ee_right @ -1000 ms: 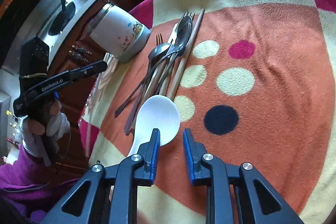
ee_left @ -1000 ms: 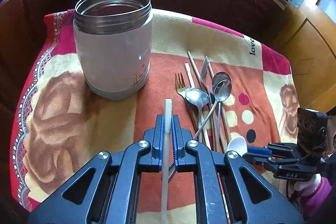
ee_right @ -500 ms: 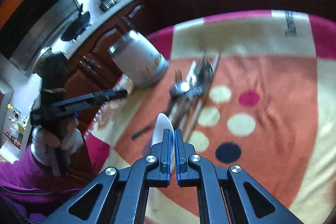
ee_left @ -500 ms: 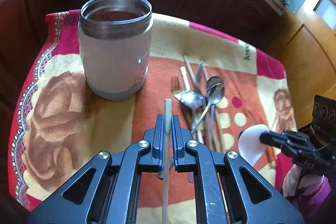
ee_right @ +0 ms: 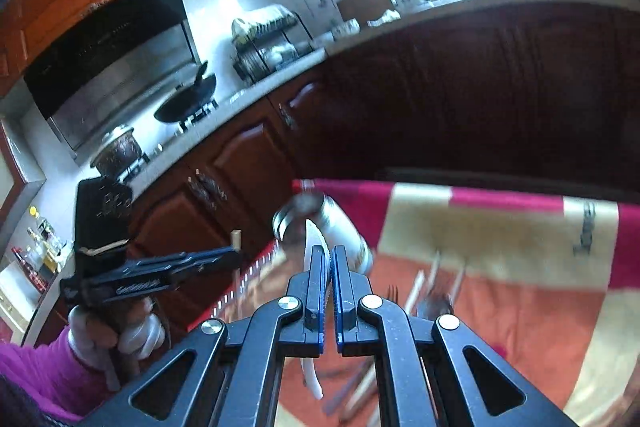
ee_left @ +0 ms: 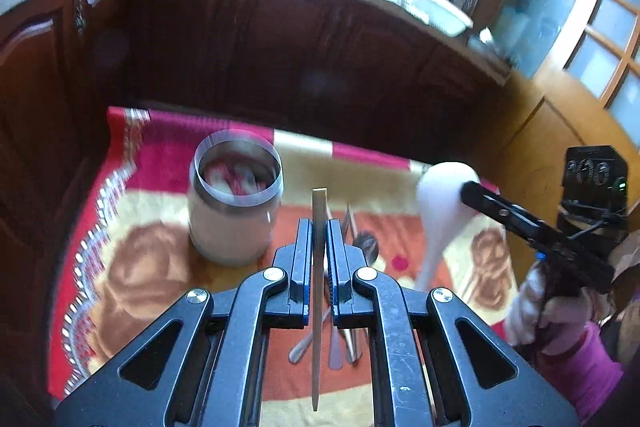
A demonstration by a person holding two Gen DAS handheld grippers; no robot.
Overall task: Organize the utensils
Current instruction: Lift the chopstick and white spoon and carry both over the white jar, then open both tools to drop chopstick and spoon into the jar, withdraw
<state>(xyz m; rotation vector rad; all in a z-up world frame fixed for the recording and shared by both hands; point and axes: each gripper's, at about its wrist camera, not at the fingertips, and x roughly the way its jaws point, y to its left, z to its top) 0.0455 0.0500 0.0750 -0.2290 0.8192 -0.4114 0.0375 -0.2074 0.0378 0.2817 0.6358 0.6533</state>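
Claws [ee_left: 319,227] [ee_right: 330,259]: one chopstick [ee_left: 318,291], one spoon [ee_left: 440,203]

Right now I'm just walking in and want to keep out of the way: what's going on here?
A person is sorting cutlery with two handheld grippers. The left gripper is shut on a chopstick, raised above the cloth. The right gripper holds a white spoon in the air. The steel-rimmed canister stands open ahead of both, and more metal utensils lie on the cloth beside it.
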